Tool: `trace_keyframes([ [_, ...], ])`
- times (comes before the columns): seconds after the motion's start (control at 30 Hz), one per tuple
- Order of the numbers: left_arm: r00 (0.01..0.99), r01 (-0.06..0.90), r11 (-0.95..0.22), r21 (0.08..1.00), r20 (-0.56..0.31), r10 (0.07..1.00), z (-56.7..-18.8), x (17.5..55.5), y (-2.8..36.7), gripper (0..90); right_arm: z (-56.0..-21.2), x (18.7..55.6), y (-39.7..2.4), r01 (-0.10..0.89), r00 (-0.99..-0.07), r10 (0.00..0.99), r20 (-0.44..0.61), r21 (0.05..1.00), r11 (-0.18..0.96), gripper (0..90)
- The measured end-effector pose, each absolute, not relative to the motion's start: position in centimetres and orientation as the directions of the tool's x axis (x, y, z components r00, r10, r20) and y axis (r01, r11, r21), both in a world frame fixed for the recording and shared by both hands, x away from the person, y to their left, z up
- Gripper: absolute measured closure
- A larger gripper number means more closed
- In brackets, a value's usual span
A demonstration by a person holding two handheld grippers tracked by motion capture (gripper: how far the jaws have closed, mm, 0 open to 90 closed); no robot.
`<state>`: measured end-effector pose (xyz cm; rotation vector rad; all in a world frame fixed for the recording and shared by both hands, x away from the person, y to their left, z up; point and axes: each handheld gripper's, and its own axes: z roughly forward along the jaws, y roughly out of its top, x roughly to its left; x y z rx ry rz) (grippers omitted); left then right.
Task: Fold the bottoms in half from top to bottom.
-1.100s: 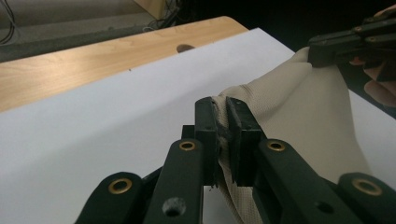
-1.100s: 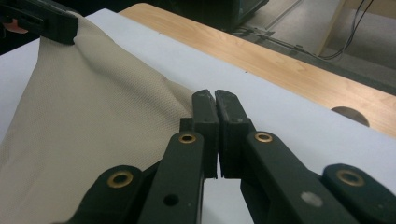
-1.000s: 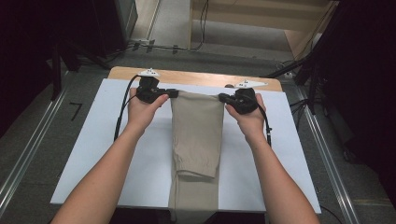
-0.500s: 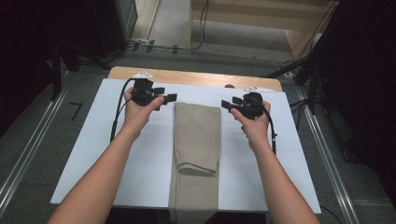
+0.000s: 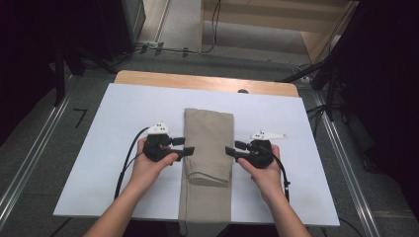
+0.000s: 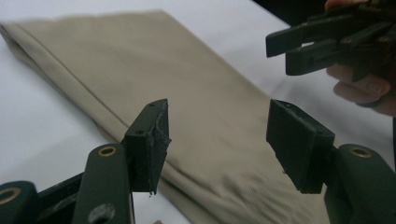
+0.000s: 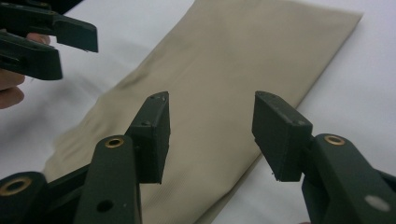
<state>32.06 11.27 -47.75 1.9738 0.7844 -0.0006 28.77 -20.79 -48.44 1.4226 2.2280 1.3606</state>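
Cloth: a long beige cotton-like pair of trousers (image 5: 207,148), folded lengthwise into a narrow strip and doubled back once, lies down the middle of the white board table top (image 5: 99,123); its lower length runs off the near edge towards the person.
Fold line: the doubled layer ends in a soft rounded edge between the two hands in the high view, near the lower part of the board.
Left gripper: the black two-jaw left gripper (image 5: 188,152) sits at the trousers' left edge, jaws standing partly apart after just narrowing a touch, nothing between the pads; in the left gripper view the cloth's edge (image 6: 154,154) lies just beneath them.
Right gripper: the black two-jaw right gripper (image 5: 231,151) mirrors it at the right edge, jaws likewise half apart and easing inward, empty, beige fabric under them.
Handling: looks light, limp and soft, no stiffness to speak of; it'll sag and slide layer on layer if lifted by one ply.
Where to grip: I'd say pinch both side edges through all the layers, level with each other, near that rounded fold.
Risk: catching the top ply alone would likely peel the fold open.
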Motion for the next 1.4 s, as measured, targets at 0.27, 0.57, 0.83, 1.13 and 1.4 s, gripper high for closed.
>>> trace_keyframes([
  [0.27, 0.779, 0.547, -0.382, 0.745, -0.285, 0.559, -50.3, 29.0, 10.3, 47.8, -50.3, 25.4, -19.6, 0.668, -0.521, 0.798, 0.303, 0.727, 0.16, 48.7],
  [0.57, 0.802, 0.501, -0.414, 0.76, -0.227, 0.553, -50.6, 27.5, 10.2, 61.3, -51.7, 24.0, -19.5, 0.704, -0.499, 0.808, 0.314, 0.691, 0.166, 52.4],
  [0.83, 0.814, 0.473, -0.419, 0.775, -0.202, 0.544, -50.6, 27.0, 10.1, 77.0, -52.3, 24.3, -18.9, 0.695, -0.537, 0.775, 0.334, 0.696, 0.182, 72.4],
  [1.13, 0.828, 0.457, -0.401, 0.794, -0.214, 0.519, -50.1, 27.1, 10.4, 83.8, -52.1, 24.1, -18.8, 0.639, -0.574, 0.768, 0.283, 0.742, 0.204, 85.4],
  [1.4, 0.837, 0.461, -0.363, 0.81, -0.26, 0.482, -49.3, 26.5, 11.3, 84.3, -51.1, 22.9, -19.0, 0.568, -0.611, 0.749, 0.257, 0.801, 0.189, 85.7],
])
